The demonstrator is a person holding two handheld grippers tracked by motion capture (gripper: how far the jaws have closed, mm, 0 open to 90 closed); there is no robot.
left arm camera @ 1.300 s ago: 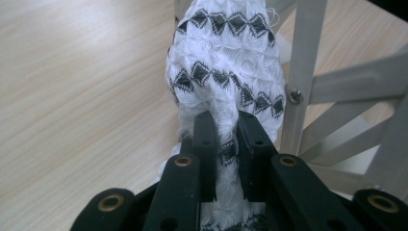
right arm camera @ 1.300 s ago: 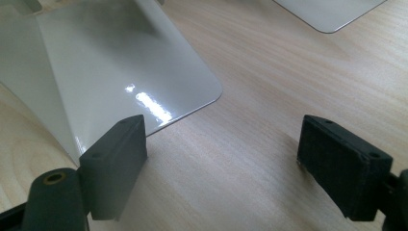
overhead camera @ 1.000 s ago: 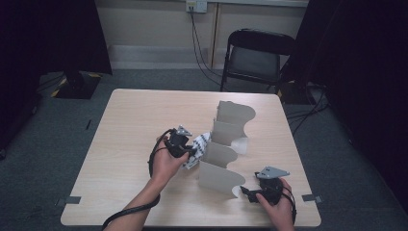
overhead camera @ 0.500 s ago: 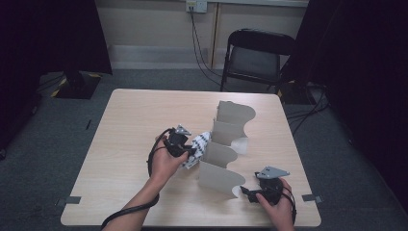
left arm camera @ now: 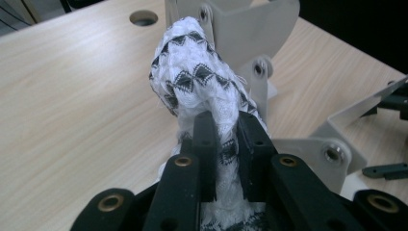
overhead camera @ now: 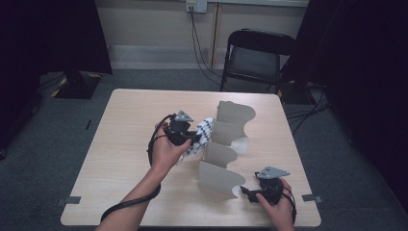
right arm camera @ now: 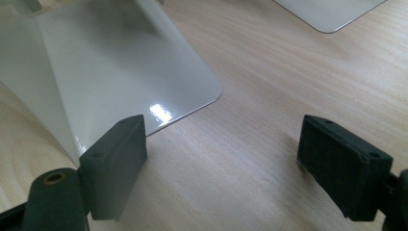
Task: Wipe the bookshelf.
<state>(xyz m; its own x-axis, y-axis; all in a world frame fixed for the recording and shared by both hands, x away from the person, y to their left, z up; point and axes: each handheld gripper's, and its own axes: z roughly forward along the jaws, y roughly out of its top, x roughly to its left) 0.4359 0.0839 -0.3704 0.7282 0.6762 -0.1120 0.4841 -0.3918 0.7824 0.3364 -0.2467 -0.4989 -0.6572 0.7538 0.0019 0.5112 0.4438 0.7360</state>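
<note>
Gripping the patterned cloth (left arm camera: 195,82) at its gathered lower part, our left gripper (overhead camera: 188,136) has its fingers (left arm camera: 206,144) clamped on the fabric, which bulges up beyond them. We judge the cloth light, soft and limp: it will sag and bunch, so a bundled section gives the surest hold. The cloth hangs clear of the tabletop (overhead camera: 120,139), just beside the zigzag divider (overhead camera: 226,144), on its left side. Our left hand (overhead camera: 166,151) is raised, with the gripper pointing toward the divider. Our right gripper (overhead camera: 255,192) rests near the divider's closest panel, fingers (right arm camera: 118,159) wide apart with nothing between them.
</note>
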